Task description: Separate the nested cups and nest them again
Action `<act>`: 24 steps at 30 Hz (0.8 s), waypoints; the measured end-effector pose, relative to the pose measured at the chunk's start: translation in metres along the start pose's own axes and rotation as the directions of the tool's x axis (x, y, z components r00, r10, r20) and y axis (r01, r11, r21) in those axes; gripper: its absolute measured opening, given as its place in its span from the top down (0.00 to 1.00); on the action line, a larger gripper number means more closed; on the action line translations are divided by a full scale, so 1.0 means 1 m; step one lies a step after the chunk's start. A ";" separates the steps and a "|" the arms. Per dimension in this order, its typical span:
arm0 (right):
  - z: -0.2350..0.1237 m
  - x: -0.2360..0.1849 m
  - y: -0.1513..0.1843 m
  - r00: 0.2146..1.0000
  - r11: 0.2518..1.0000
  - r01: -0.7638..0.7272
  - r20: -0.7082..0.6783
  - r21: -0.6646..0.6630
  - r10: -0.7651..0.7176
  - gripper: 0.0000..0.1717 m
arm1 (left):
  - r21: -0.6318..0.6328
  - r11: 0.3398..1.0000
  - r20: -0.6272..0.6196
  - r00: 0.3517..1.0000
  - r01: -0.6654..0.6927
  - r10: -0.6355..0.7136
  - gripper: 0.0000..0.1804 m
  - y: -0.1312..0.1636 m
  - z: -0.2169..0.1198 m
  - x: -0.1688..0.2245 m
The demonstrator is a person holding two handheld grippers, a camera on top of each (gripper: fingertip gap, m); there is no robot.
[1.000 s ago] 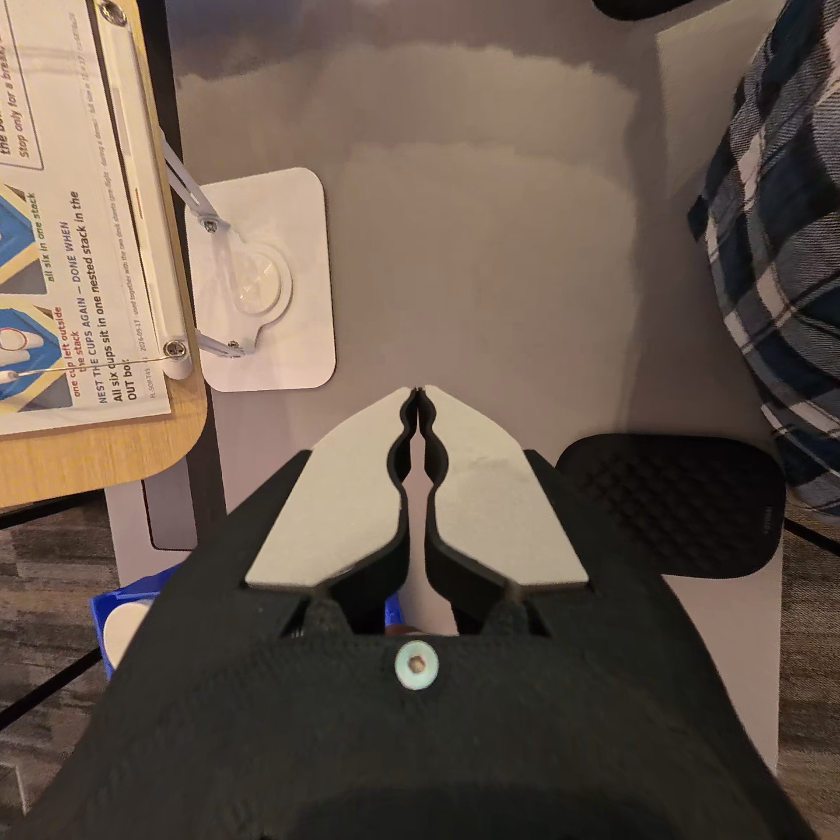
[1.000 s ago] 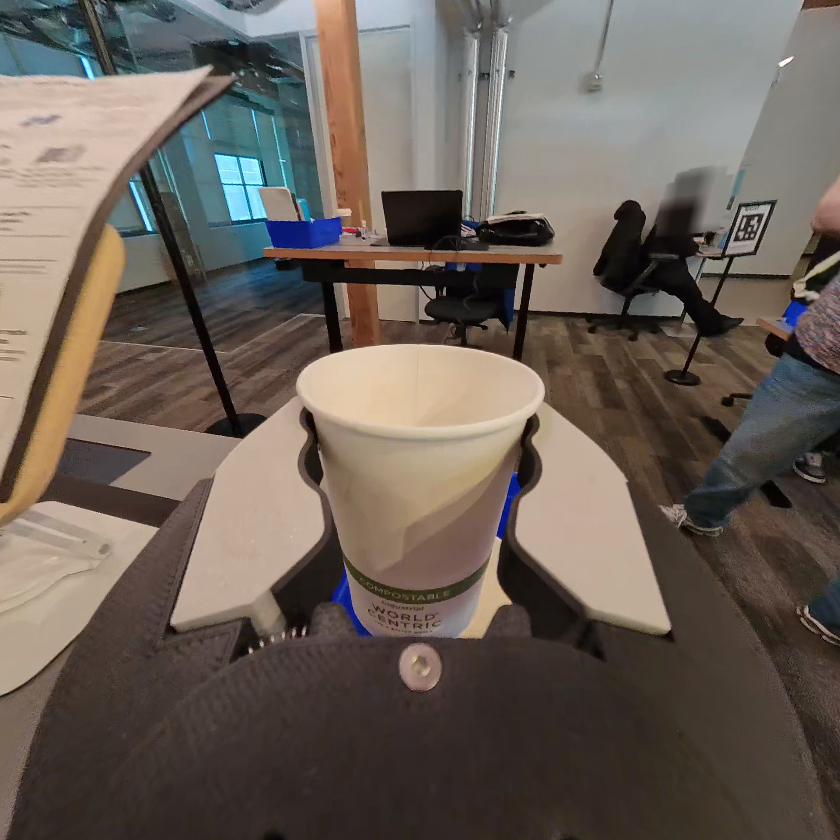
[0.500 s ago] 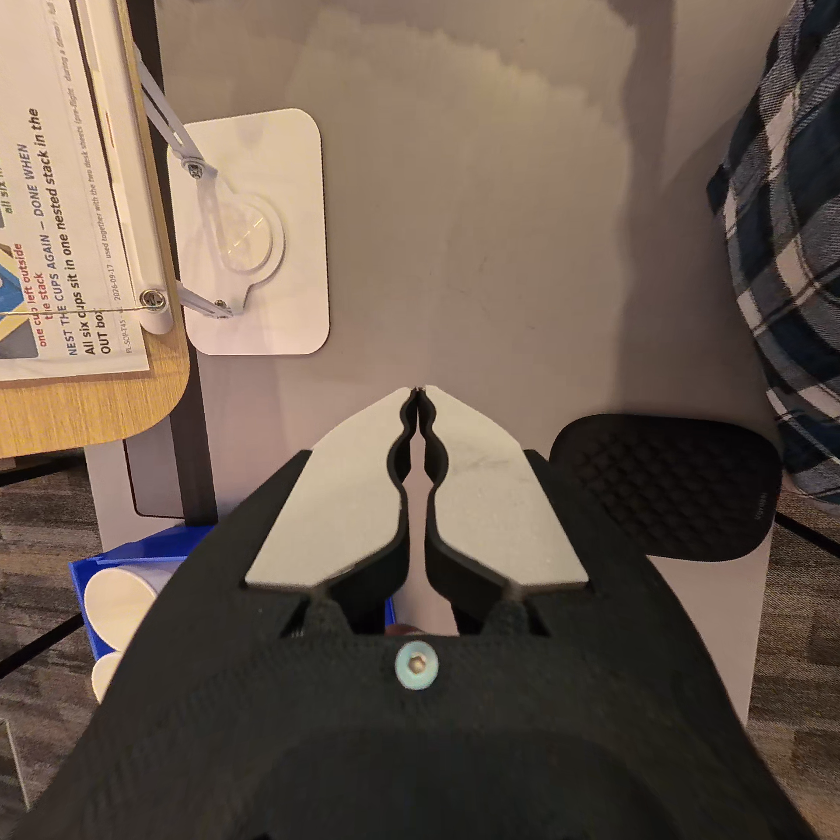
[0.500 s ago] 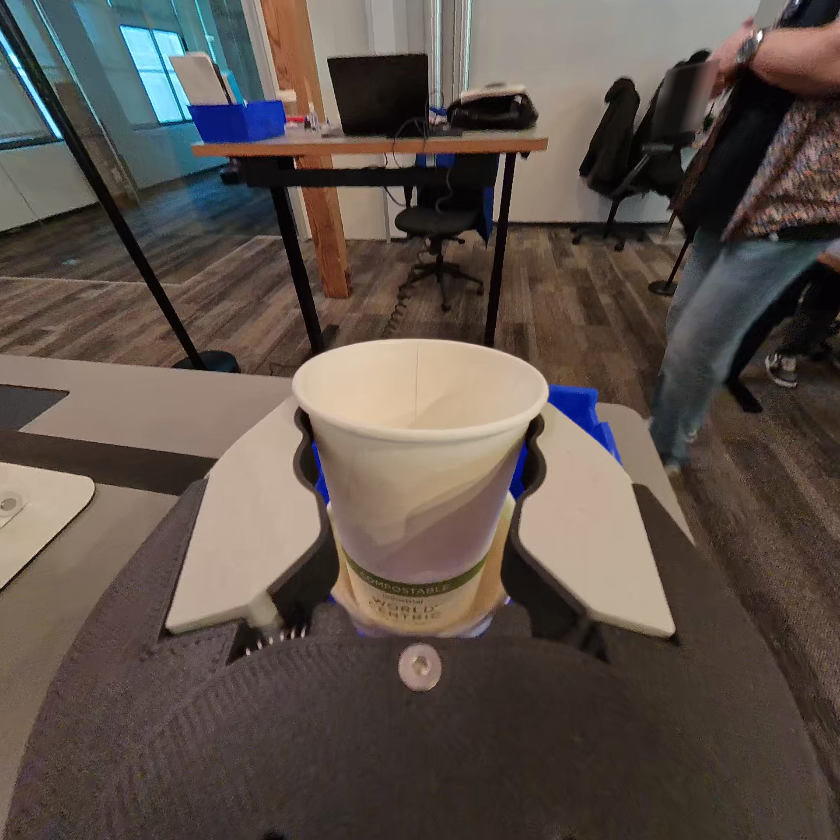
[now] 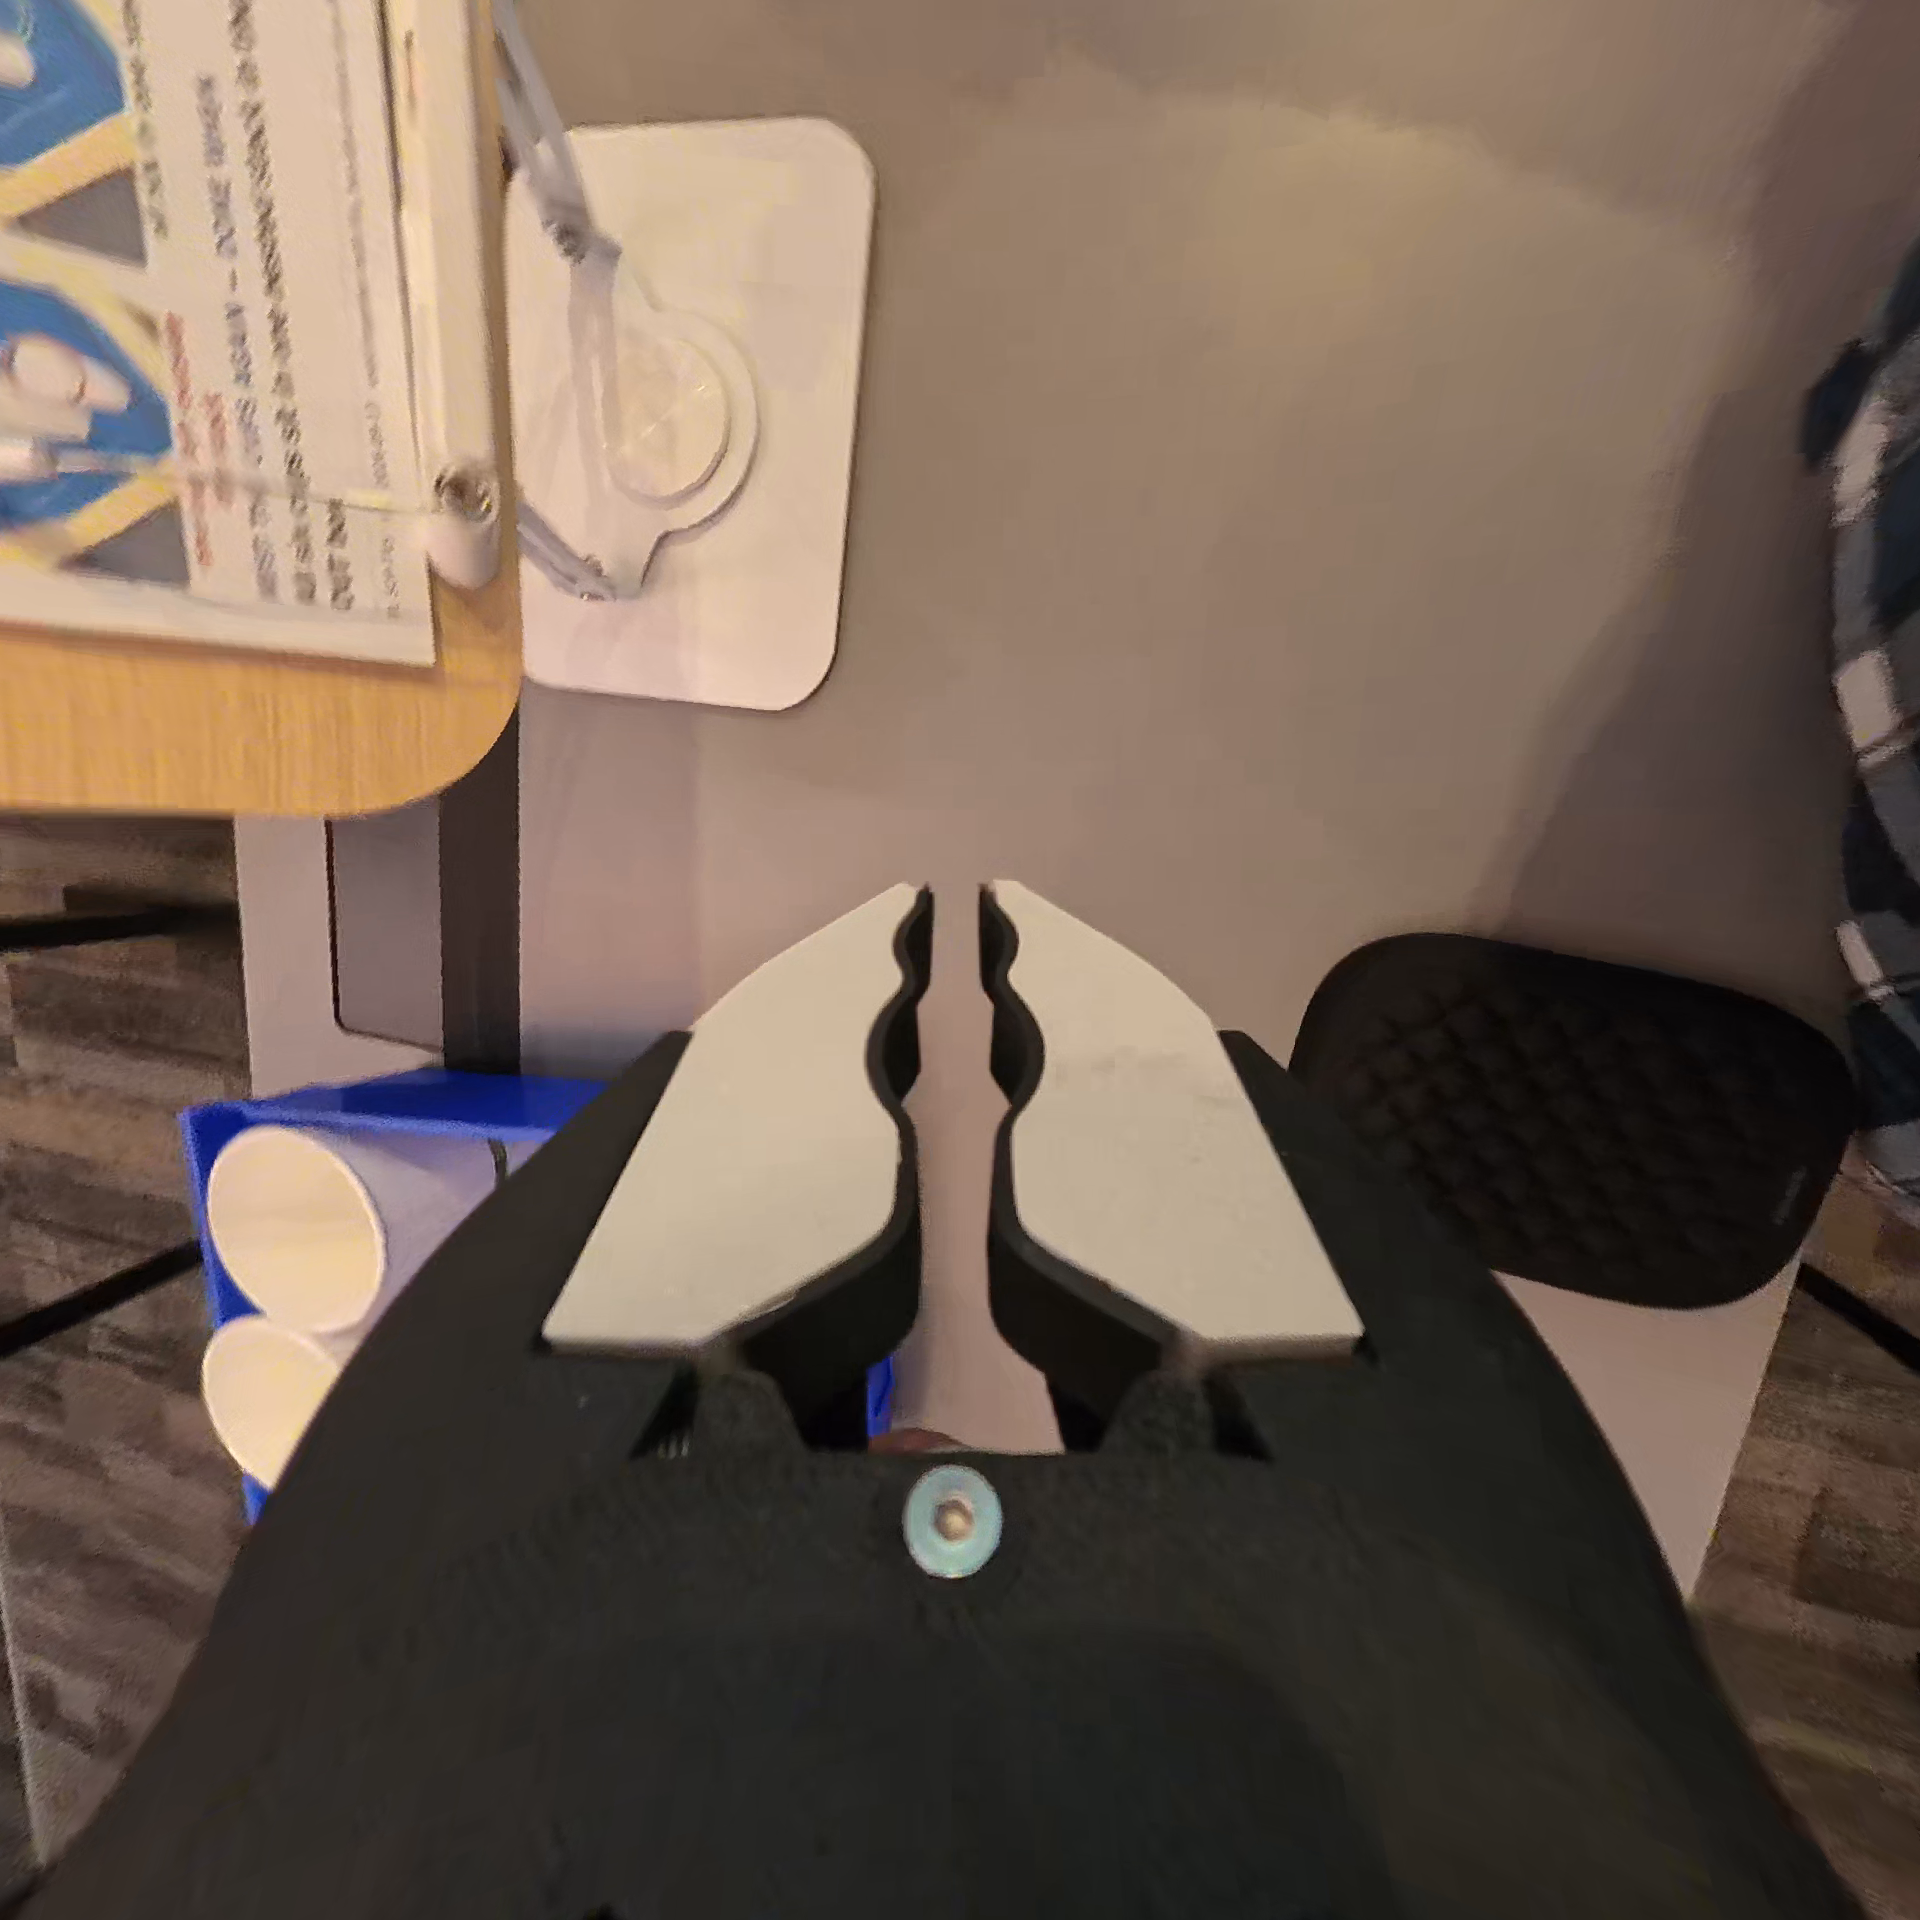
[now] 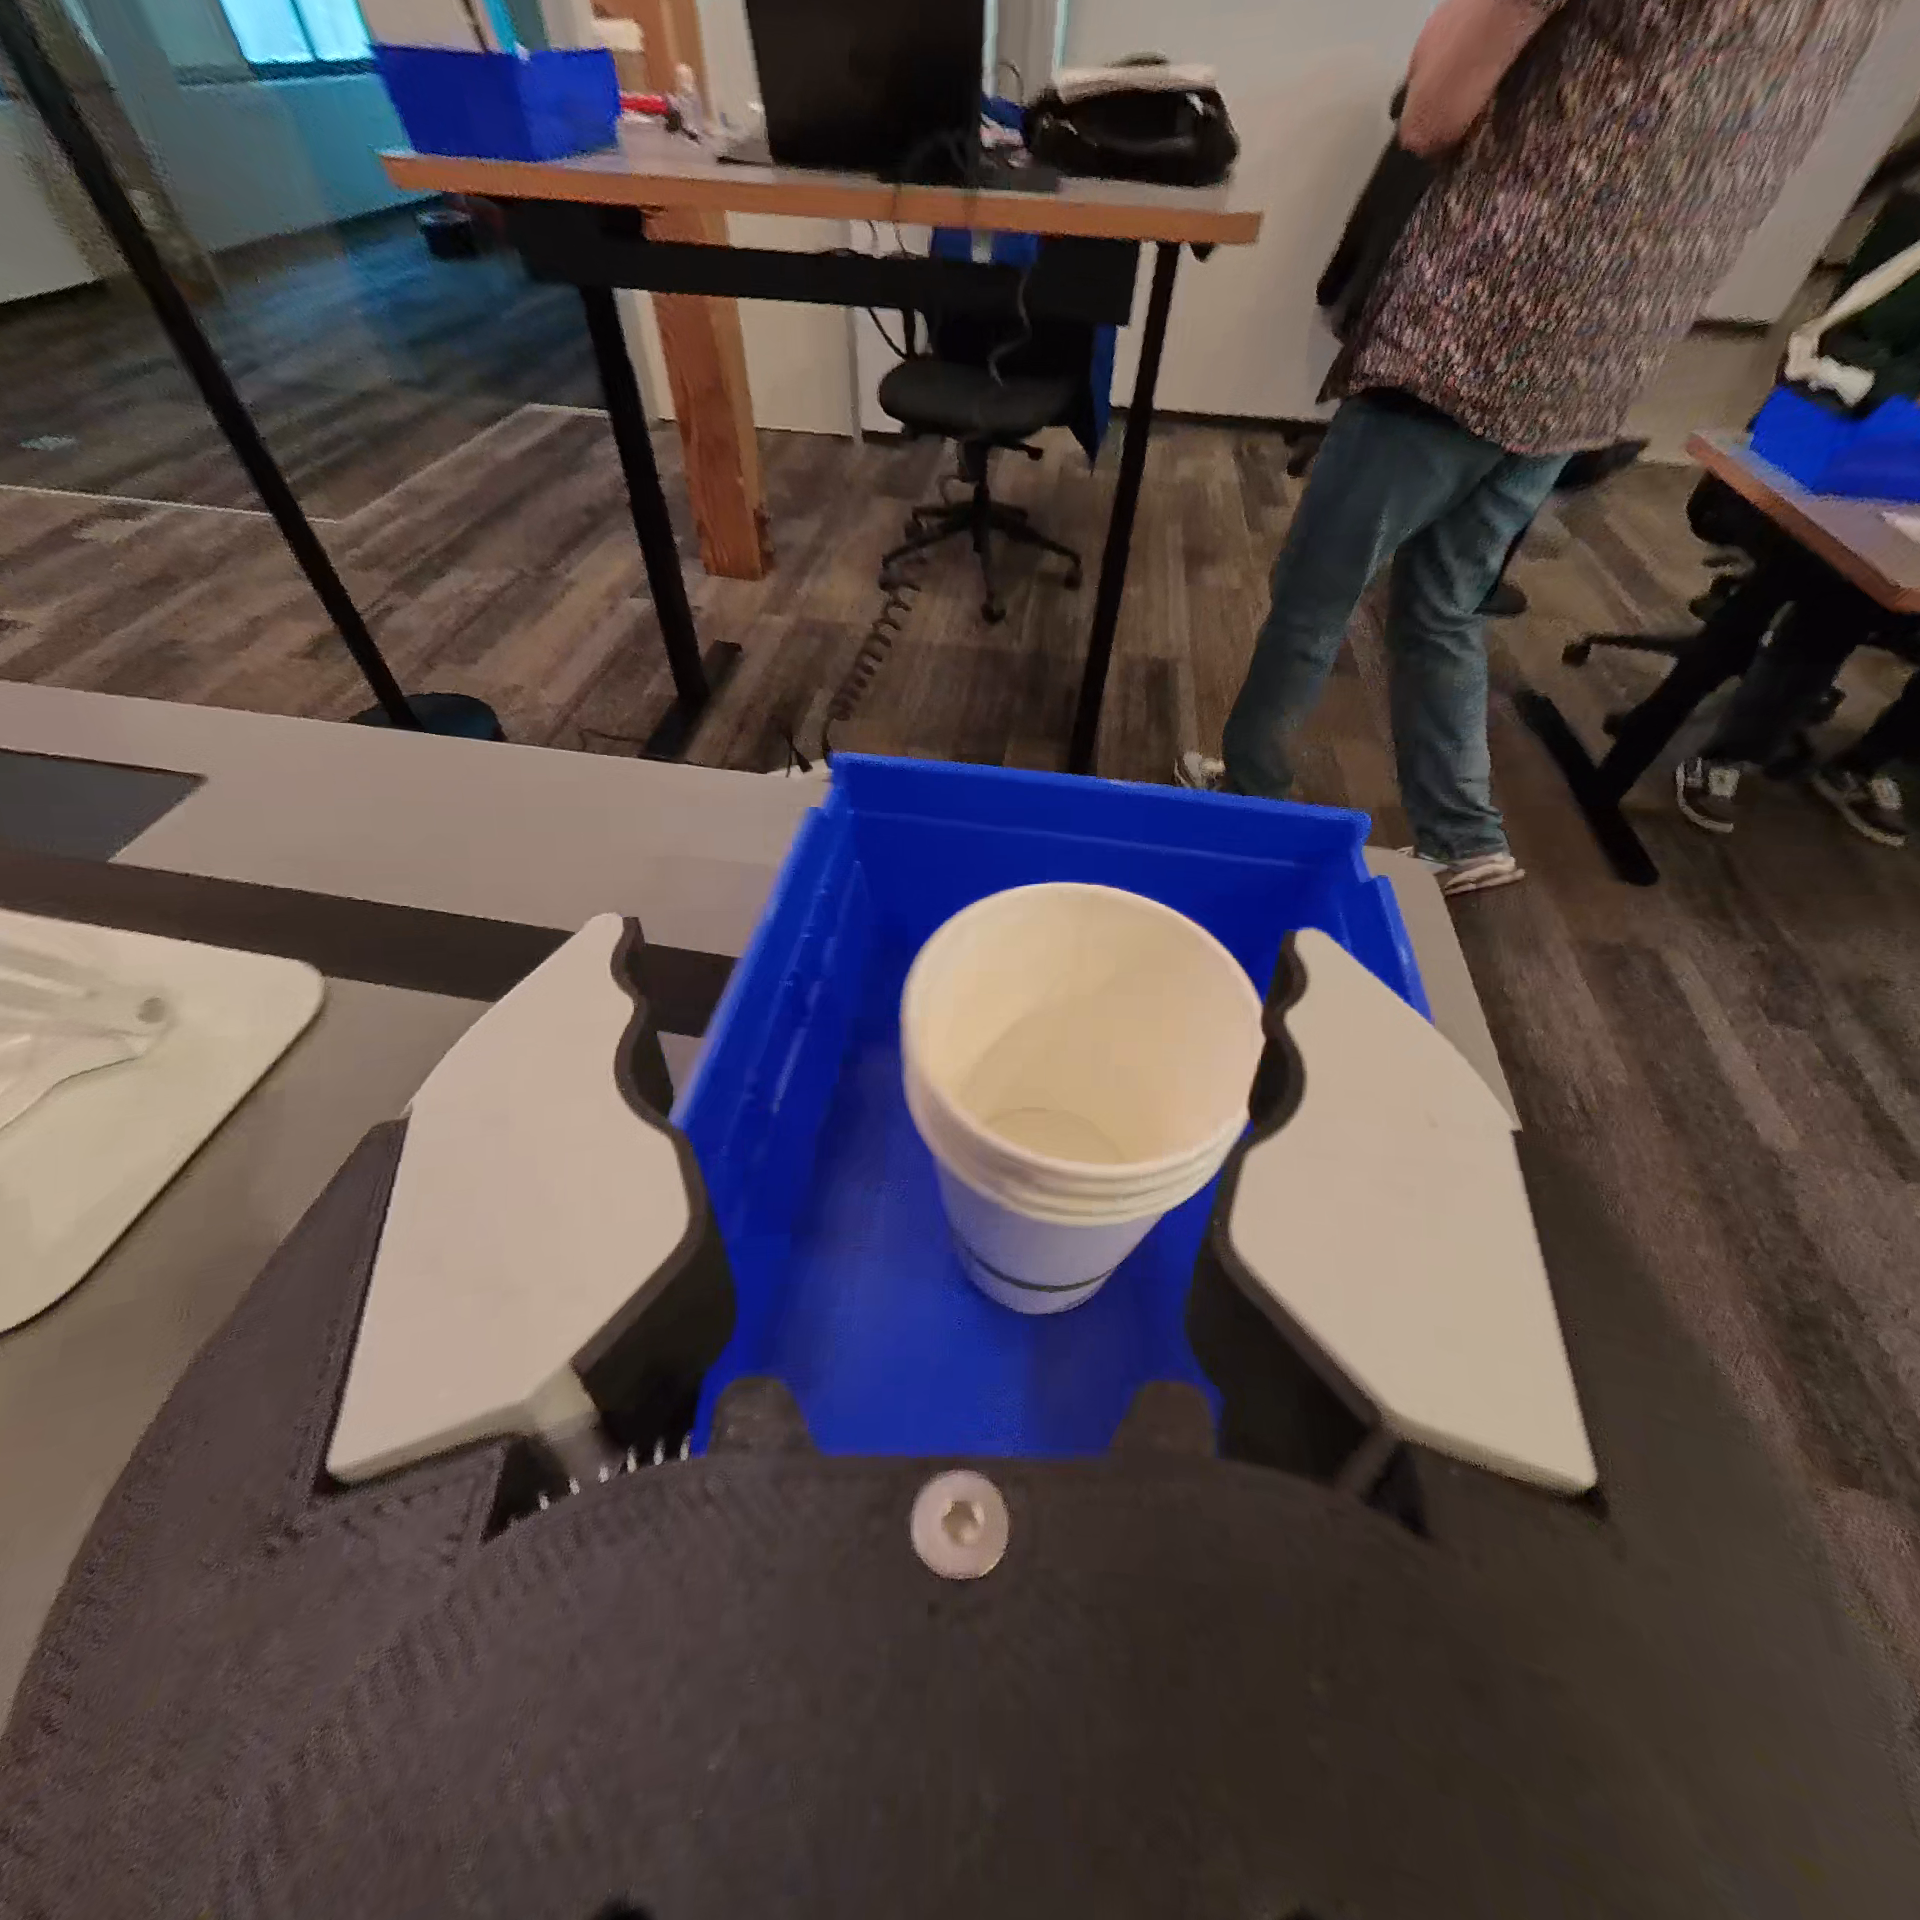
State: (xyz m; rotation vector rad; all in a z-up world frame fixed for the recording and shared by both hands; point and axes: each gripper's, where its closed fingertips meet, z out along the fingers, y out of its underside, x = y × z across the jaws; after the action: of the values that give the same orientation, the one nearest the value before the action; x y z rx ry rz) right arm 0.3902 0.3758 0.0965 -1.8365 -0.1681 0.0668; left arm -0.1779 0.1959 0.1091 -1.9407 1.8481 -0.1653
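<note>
In the right wrist view a stack of nested white paper cups (image 6: 1081, 1091) stands upright inside a blue bin (image 6: 1091, 821) at the grey table's edge. My right gripper (image 6: 958, 930) is wide open above the bin. Its right finger (image 6: 1382, 1143) is close beside the stack's rim, and its left finger (image 6: 520, 1143) is far from it. In the left wrist view my left gripper (image 5: 954, 894) hovers over the bare grey table (image 5: 1247, 520). Its fingers stand a narrow gap apart with nothing between them. A second blue bin (image 5: 416, 1091) at the lower left holds two white cups (image 5: 296, 1226) lying on their sides.
A wooden clipboard with a printed sheet (image 5: 208, 364) and a white pad with a clear stand (image 5: 707, 416) lie at the left. A black mat (image 5: 1558, 1132) lies at the right, near a plaid sleeve (image 5: 1881, 727). A person in jeans (image 6: 1403, 571) stands beyond the table. The left gripper's tips are roughly 60 cm from the right gripper's.
My right gripper lowered the cup stack into the blue bin and opened wide, letting it go. My left gripper's shut fingers parted slightly, and more of the bin with lying cups shows.
</note>
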 end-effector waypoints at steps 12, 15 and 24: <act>-0.072 -0.134 -0.015 0.966 0.990 0.120 0.220 0.075 -0.134 0.40 | -0.098 0.910 0.430 0.842 0.403 -0.327 0.70 0.148 -0.002 -0.111; -0.079 -0.156 -0.017 0.953 0.987 0.138 0.259 0.077 -0.154 0.41 | -0.113 0.887 0.494 0.800 0.448 -0.341 0.68 0.189 0.005 -0.146; -0.093 -0.203 -0.019 0.929 0.981 0.181 0.316 0.063 -0.192 0.41 | -0.219 0.828 0.532 0.775 0.515 -0.341 0.71 0.290 0.050 -0.219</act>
State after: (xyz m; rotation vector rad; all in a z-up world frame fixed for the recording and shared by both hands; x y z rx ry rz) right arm 0.2006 0.2621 0.1315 -1.7587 -0.5668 0.2351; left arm -0.4446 0.4207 -0.0032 -2.3677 1.1346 0.5040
